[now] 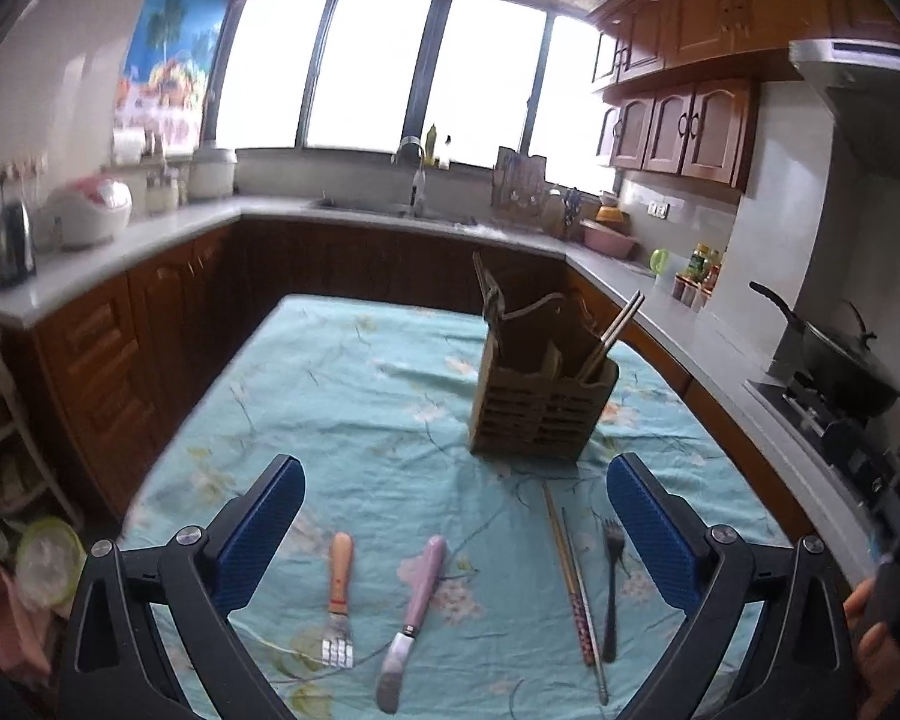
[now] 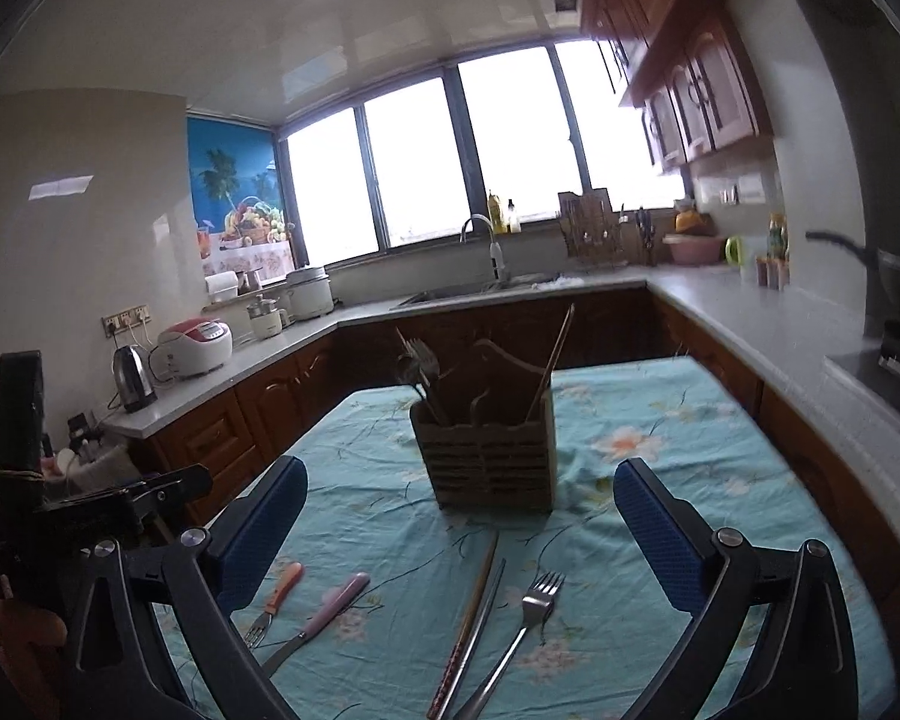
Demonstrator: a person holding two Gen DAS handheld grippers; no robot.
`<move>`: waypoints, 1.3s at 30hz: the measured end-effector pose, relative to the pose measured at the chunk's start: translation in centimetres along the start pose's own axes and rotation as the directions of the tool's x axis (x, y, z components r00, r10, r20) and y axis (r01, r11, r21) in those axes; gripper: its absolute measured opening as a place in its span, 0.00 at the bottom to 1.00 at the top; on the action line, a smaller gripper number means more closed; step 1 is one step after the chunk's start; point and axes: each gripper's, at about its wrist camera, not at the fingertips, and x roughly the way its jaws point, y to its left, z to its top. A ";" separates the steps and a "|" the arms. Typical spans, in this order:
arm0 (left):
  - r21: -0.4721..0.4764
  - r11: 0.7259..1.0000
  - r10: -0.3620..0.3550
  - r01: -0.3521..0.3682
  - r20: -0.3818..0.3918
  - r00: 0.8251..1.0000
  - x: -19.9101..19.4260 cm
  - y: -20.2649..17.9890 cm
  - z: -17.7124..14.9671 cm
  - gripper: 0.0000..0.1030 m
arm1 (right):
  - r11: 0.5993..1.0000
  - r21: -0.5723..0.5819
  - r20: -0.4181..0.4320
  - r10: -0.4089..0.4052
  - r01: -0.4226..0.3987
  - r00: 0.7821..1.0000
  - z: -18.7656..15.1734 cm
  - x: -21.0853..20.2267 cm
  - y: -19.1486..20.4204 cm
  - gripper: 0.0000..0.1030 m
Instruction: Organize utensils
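tablecloth: thin printed cloth, creased, matt | utensil holder: slatted wood, dull | steel fork: shiny bare metal | purple-handled knife: smooth plastic grip I think, bit blurry | my gripper pads: blue, textured, rubbery | countertop: smooth pale stone look
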 end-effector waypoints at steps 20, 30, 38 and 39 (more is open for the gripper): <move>0.123 0.984 0.122 -0.131 0.075 0.990 -0.8 -3.1 -6.3 0.99 | 0.995 -0.043 0.030 -0.083 0.084 0.996 -5.8 0.2 0.2 1.00; 0.125 0.981 0.136 -0.147 0.091 0.987 -0.8 -3.0 -6.4 0.99 | 0.996 -0.051 0.017 -0.078 0.079 0.997 -6.5 0.4 0.3 1.00; 0.125 0.981 0.138 -0.150 0.098 0.985 -0.6 -2.4 -6.9 0.99 | 0.995 -0.060 0.026 -0.078 0.079 0.997 -6.6 0.3 0.4 1.00; 0.124 0.981 0.138 -0.149 0.098 0.986 -0.6 -2.4 -6.9 0.99 | 0.995 -0.061 0.024 -0.078 0.079 0.997 -6.7 0.3 0.4 1.00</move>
